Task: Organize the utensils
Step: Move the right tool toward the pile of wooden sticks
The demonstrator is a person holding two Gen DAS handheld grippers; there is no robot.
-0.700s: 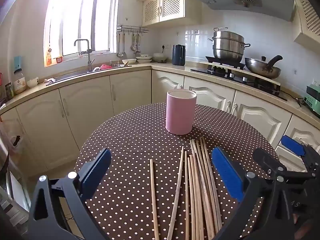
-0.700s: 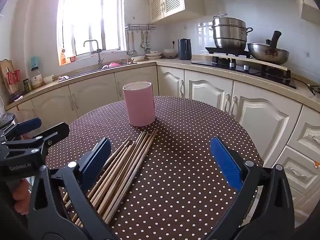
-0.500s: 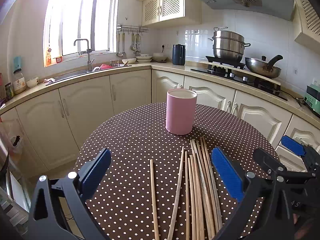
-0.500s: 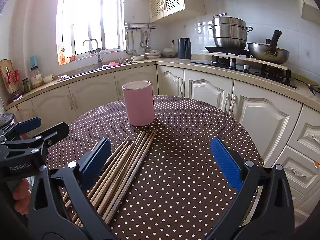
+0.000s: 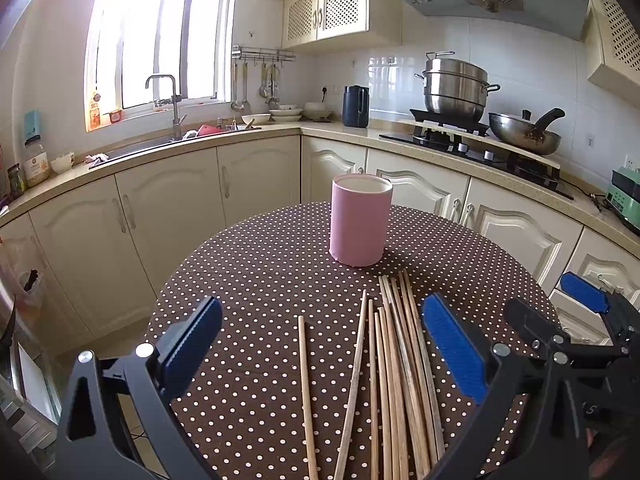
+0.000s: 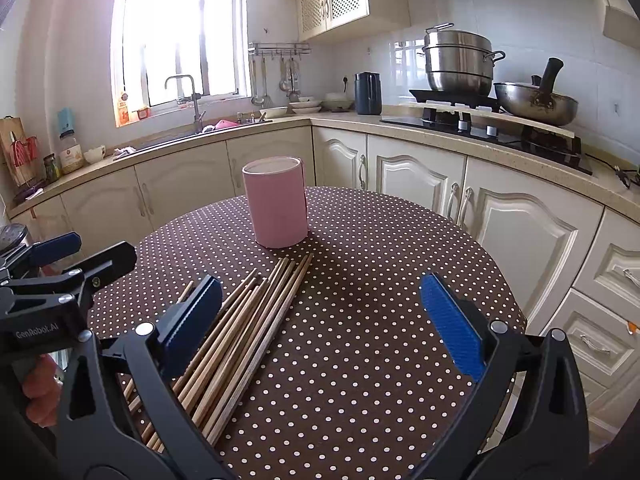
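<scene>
Nothing much has moved since the earlier frames: both views sit almost as they did, and the chopsticks and cup lie in the same places.

On the worktop (image 5: 248, 280), a round one under a brown dotted cloth, the pink cup (image 5: 360, 220) stands upright toward the far edge, its mouth open and, as far as can be seen, with nothing sticking out. The chopsticks (image 5: 394, 368) lie flat between the cup and the near edge, most packed side by side in a bundle, their far tips just short of the cup's base. One stick (image 5: 305, 392) lies apart on the left of the bundle, and another leans slantwise between it and the bundle.

The left hand-held gripper (image 5: 322, 354) hangs above the near edge, spread wide, holding nothing, with the loose stick and much of the bundle between its pads. The right hand-held gripper (image 6: 320, 322) is likewise spread and empty, its left pad over the bundle (image 6: 240, 332).

By my reading, the task is at its start: no stick is in the cup yet. The next move calls for lowering one gripper onto a stick, likely the loose one, closing on it, tipping it upright and dropping it into the cup.
</scene>
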